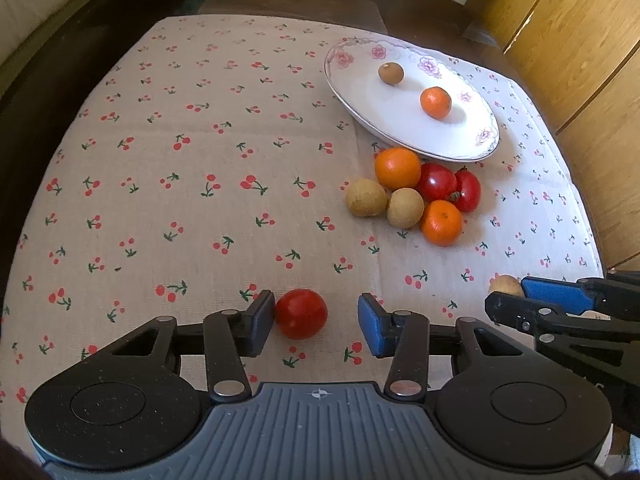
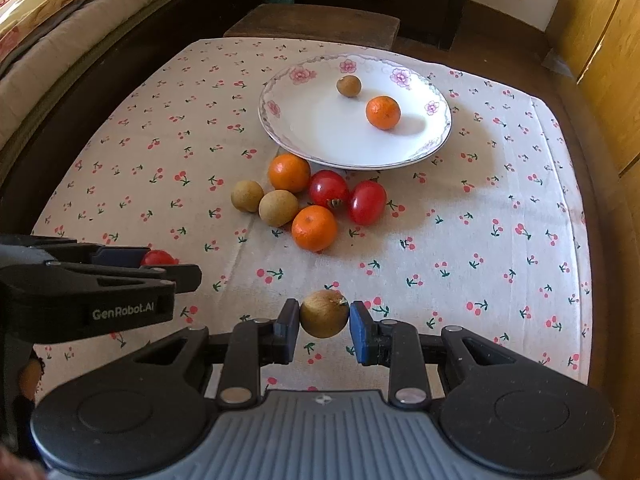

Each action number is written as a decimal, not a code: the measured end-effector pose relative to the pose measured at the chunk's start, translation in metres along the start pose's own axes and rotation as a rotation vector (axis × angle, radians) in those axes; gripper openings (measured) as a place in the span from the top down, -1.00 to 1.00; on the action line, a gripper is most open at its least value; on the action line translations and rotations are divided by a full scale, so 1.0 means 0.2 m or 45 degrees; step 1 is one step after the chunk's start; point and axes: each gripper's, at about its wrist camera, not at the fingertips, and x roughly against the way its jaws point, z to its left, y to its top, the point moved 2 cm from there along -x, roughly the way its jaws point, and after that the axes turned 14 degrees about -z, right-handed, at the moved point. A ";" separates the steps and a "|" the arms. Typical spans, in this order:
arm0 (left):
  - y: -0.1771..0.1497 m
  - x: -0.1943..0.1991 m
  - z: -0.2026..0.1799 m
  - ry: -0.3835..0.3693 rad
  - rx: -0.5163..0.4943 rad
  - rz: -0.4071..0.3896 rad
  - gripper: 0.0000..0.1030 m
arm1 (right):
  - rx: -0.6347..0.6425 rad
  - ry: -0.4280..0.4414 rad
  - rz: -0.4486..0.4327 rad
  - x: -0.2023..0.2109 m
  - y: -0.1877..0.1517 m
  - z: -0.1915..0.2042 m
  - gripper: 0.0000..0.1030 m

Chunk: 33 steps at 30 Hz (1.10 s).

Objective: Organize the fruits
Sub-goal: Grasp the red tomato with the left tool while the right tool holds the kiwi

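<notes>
Wide table under a cherry-print tablecloth (image 2: 500, 240), with wooden cabinet doors (image 2: 600, 60) at 2 o'clock, a bed edge (image 2: 60, 40) at 10 o'clock and a dark wooden stool (image 2: 316, 24) at 12 o'clock.

White flowered plate (image 2: 320, 136) toward 12 o'clock on the cloth, carrying one brown longan (image 2: 349, 86) and one mandarin (image 2: 383, 112), slightly apart.

Loose fruit cluster (image 2: 308, 204) just below the plate rim, pieces touching: two mandarins, two red tomatoes, two longans. One tomato with its stem end turned toward 6 o'clock; long axis of the other tomato running roughly 1 to 7 o'clock.

Left gripper (image 1: 316, 320) released, jaws wide around a red tomato (image 1: 301, 313) resting on the cloth, left pad touching it, right pad apart.

Right gripper (image 2: 324, 318) clenched on a held longan (image 2: 324, 313), stem tip pointing to 1 o'clock, both pads pressing its sides.

Nothing between the grippers and the plate except the cluster.
</notes>
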 end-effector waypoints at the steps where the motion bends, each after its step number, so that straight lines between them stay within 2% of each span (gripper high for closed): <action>1: 0.00 0.00 -0.01 0.005 -0.009 -0.001 -0.04 | 0.001 0.000 0.002 -0.01 0.00 0.00 0.44; 8: 0.00 -0.01 -0.03 0.041 -0.050 -0.011 0.15 | 0.001 0.007 0.019 -0.03 -0.02 0.00 0.44; 13: 0.00 -0.02 -0.05 0.062 -0.097 -0.021 0.21 | -0.003 0.018 0.018 -0.04 -0.02 -0.01 0.43; 25: 0.02 -0.04 -0.07 0.085 -0.091 -0.013 0.11 | -0.014 0.045 0.027 -0.07 -0.02 -0.03 0.43; 30: 0.01 -0.06 -0.12 0.093 -0.157 -0.024 0.13 | -0.017 0.043 0.026 -0.07 -0.01 -0.04 0.43; 33: 0.00 -0.06 -0.14 0.087 -0.191 -0.023 0.22 | -0.014 0.041 0.027 -0.07 -0.01 -0.05 0.43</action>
